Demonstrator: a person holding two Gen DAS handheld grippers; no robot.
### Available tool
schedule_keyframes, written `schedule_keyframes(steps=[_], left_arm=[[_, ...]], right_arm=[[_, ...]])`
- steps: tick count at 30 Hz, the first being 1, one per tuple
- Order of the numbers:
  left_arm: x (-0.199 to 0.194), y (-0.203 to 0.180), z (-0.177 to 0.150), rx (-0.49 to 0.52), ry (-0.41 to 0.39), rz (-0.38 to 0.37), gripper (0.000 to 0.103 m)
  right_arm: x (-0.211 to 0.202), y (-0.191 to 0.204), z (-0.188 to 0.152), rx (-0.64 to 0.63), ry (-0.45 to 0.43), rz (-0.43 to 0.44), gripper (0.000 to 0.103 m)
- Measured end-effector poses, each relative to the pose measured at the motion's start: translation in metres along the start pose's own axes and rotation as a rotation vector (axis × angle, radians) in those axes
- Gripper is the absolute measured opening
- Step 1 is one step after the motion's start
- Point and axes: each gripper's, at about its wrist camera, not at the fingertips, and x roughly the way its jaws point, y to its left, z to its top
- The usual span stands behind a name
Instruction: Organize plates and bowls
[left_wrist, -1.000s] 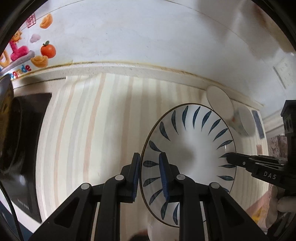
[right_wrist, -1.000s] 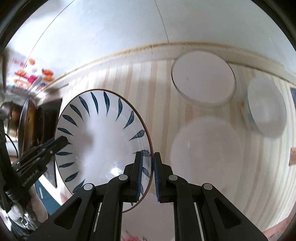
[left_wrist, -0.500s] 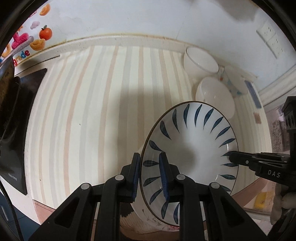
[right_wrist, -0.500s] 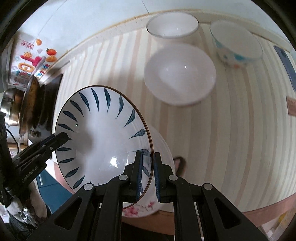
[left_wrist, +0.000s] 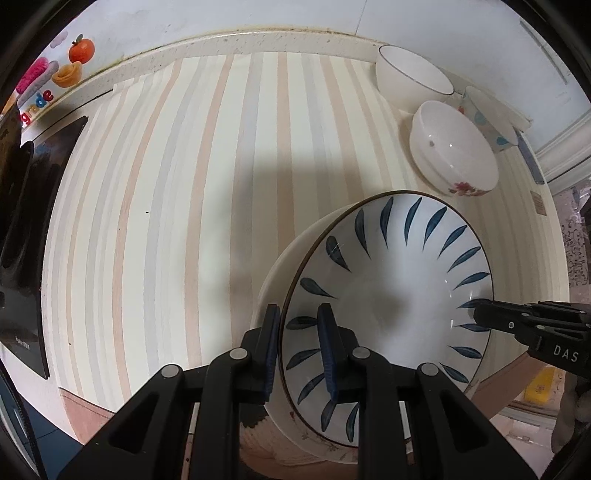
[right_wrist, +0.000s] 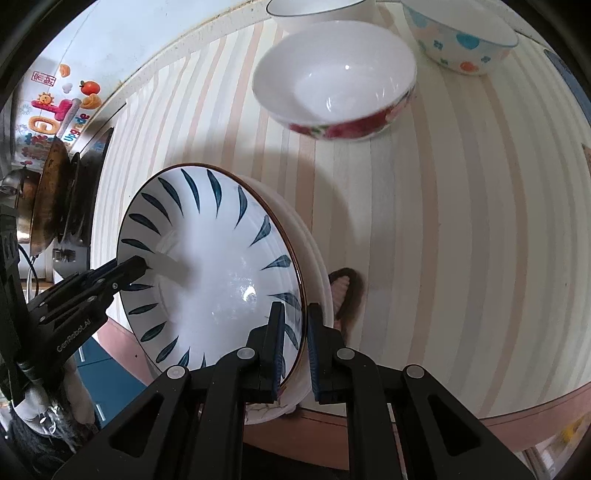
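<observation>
Two grippers, left gripper (left_wrist: 298, 349) and right gripper (right_wrist: 294, 345), were clamped on opposite rims of the leaf-patterned plate (left_wrist: 391, 295), held tilted above the striped table (left_wrist: 166, 221).

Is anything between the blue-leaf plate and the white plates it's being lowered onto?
Nothing visible. The blue-leaf plate, held at opposite rims by the left gripper and right gripper, sits directly over the white plates. The three bowls, nearest the red-flowered bowl, stand well behind.
</observation>
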Motion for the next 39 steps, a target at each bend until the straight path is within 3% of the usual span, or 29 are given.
schedule_keyframes(steps=[1, 11, 20, 28, 33, 39], left_arm=[[0.001, 0.000, 0.000, -0.001, 0.026, 0.008, 0.018], [0.003, -0.009, -0.007, 0.015, -0.004, 0.068, 0.021], [0.008, -0.004, -0.012, -0.053, 0.021, 0.044, 0.022], [0.005, -0.009, -0.013, -0.053, 0.014, 0.086, 0.021], [-0.020, -0.009, -0.019, -0.059, -0.025, 0.068, 0.021], [-0.084, -0.025, -0.043, -0.014, -0.098, 0.032, 0.021]], right_arm=[[0.001, 0.000, 0.000, -0.003, 0.003, -0.001, 0.013], [0.006, 0.010, 0.006, -0.015, -0.012, -0.003, 0.014], [0.002, 0.004, 0.007, 0.012, -0.020, 0.033, 0.016], [-0.002, 0.005, 0.007, 0.001, -0.018, 0.030, 0.016], [-0.012, 0.009, -0.001, 0.005, -0.044, 0.029, 0.016], [-0.055, 0.036, -0.028, -0.040, -0.132, -0.032, 0.017]])
